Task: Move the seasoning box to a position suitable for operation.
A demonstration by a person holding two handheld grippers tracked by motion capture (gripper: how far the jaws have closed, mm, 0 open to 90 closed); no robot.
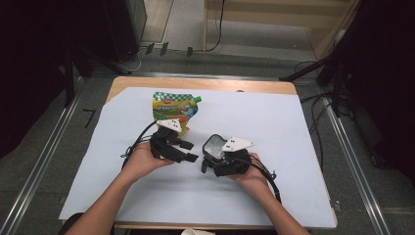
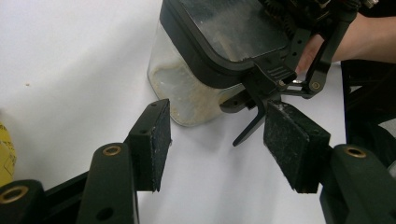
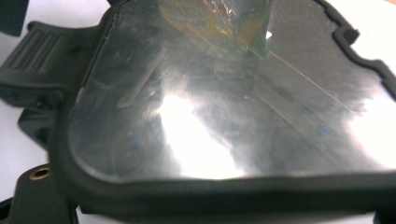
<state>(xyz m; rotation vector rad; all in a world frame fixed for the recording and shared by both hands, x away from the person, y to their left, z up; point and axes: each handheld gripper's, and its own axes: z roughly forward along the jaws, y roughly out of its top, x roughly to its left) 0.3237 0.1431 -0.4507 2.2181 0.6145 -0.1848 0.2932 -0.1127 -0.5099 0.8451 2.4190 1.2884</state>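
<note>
Container: clear box with a black-rimmed see-through lid, standing on the white sheet near the middle of the table, pale crumbly stuff low inside its wall.
Left tongs: my left gripper points across toward the box with its jaws standing partly apart; nothing lies between the pads, only bare sheet.
Left reach: the box sits just past my left pad tips, close to them but apart from them.
Lid clasp: a black ribbed latch hangs at the lid's edge, near my farther left pad.
Right tongs: my right gripper sits hard up against the box from the near side; how wide its jaws stand, and whether they grip it, I cannot tell.
Right hand: my hand holds that gripper at the box's side.
Pouch: a green and yellow spouted pouch lies flat beyond my left gripper, well apart from the box.
</note>
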